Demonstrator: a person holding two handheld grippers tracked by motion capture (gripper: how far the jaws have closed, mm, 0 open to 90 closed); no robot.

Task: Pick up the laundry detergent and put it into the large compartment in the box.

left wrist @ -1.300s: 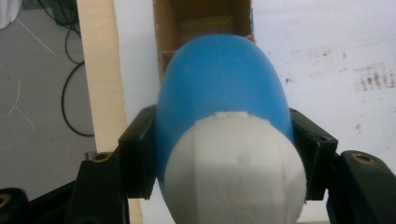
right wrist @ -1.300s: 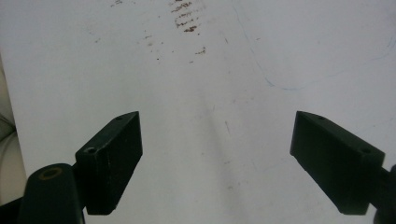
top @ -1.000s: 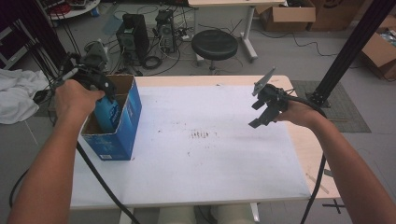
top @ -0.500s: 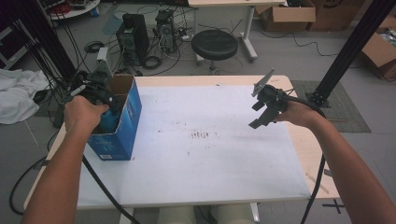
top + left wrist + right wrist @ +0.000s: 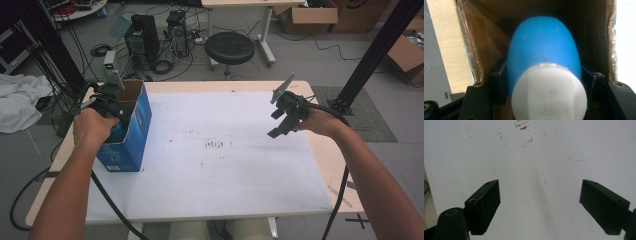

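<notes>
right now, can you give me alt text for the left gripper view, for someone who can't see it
The left claw is shut on a blue bottle with a white cap, one black jaw pressing on each side. The bottle points down into an open cardboard box with brown inner walls; a strip of wooden table shows at the left.

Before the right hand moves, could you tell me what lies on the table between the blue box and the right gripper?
In the high view, just bare white tabletop with brown specks between blue box and right gripper.

We see a white-topped table with pale wooden edges. An open blue cardboard box stands at its left edge; brown specks lie right of the box.
</notes>
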